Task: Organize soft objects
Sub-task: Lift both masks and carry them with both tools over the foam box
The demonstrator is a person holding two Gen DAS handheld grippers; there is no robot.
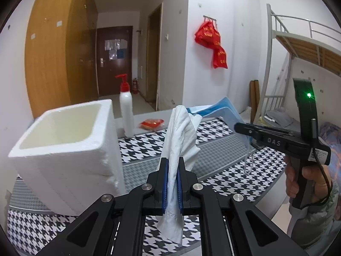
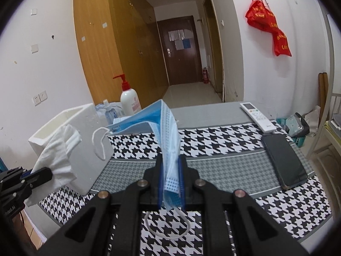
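The counter [image 2: 213, 115] wears a houndstooth cloth [image 2: 223, 140]. Toward its far left corner stands a white foam box [image 1: 70, 149], open side up. A white pump bottle [image 1: 126, 111] stands near the far edge; its pink label is too small to read. A dark phone [image 2: 284, 160] and a white remote [image 2: 257, 117] lie toward the right edge. The left claw [image 1: 172, 179] is clamped on a crumpled white tissue [image 1: 181, 132], long axis upright, raised just beside the box. The right claw [image 2: 170, 177], marked "DAS" on its side, pinches a blue face mask [image 2: 168, 132], which rises upright and folds over leftward above the cloth.
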